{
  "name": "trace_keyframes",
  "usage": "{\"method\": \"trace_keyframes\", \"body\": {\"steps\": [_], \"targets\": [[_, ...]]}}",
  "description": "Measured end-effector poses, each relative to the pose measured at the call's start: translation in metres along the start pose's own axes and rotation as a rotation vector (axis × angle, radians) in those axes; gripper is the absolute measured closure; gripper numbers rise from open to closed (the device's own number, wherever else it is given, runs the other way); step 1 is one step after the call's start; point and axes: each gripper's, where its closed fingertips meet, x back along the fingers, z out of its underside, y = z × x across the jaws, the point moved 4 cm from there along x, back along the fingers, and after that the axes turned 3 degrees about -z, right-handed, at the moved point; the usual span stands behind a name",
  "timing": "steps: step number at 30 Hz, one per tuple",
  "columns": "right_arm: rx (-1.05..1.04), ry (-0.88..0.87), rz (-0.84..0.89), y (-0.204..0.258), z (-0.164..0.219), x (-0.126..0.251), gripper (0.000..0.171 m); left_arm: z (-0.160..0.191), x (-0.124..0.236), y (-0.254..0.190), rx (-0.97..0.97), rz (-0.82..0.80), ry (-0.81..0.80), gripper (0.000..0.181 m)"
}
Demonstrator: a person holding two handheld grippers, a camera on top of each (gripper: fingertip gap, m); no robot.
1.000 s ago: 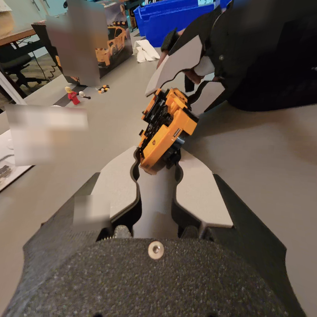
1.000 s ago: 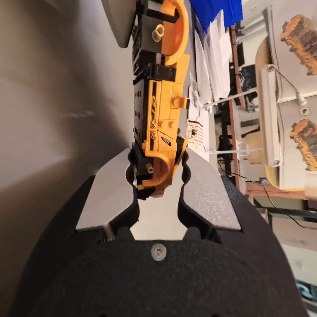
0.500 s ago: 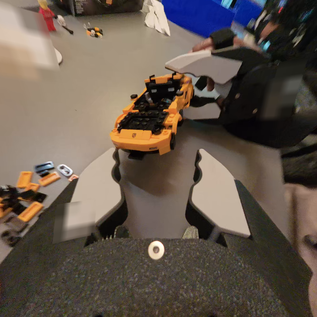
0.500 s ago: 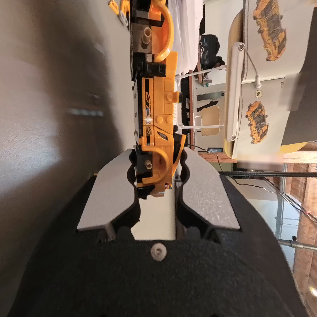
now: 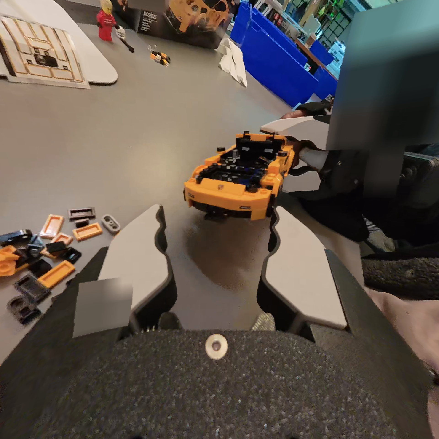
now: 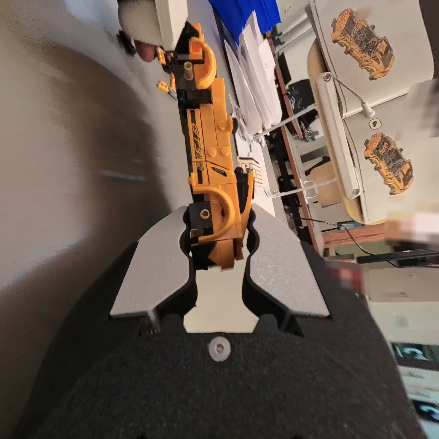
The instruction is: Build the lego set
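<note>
An orange and black lego car (image 5: 237,183), with its top open and studs showing, hangs level a little above the grey table (image 5: 118,142). My right gripper (image 6: 218,209) is shut on the car's rear end (image 6: 213,223); it also shows in the left wrist view (image 5: 288,154). My left gripper (image 5: 217,210) is open and empty, just short of the car's front bumper. One of its grey fingers (image 6: 164,21) shows at the top of the right wrist view, beyond the car's front. The car has no wheels on its side axles.
Loose orange and black pieces (image 5: 47,249) lie at the left. A sticker sheet (image 5: 40,54), a red minifigure (image 5: 105,22), a few small parts (image 5: 160,57), the set box (image 5: 180,21), white paper (image 5: 232,61) and blue bins (image 5: 273,59) lie farther back. An instruction booklet (image 6: 361,47) stands on a holder. About 11 centimetres separates my left fingertips from my right. The right tips stand about 25 centimetres off the red minifigure (image 5: 105,22).
My left gripper has let go of the car's front, opened and drawn back. The right gripper has turned the car from tilted to level and kept hold of it.
</note>
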Motion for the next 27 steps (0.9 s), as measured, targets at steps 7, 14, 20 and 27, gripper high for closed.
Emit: {"method": "trace_keyframes", "body": {"steps": [7,14,20,27], "targets": [[-0.119,-0.142,-0.040,-0.003,-0.014,0.008,0.127,-0.007,-0.003,-0.032,-0.035,0.219,-0.061,0.094],[-0.300,-0.239,0.025,-0.021,-0.030,0.014,0.127,-0.040,-0.003,-0.052,0.013,0.181,-0.353,0.099],[-0.300,-0.237,0.086,-0.024,-0.044,0.013,0.127,-0.046,-0.020,-0.063,0.035,0.149,-0.441,0.092],[-0.258,-0.309,0.153,-0.038,-0.065,0.023,0.126,-0.062,-0.002,-0.076,-0.080,0.183,-0.570,0.096]]}}
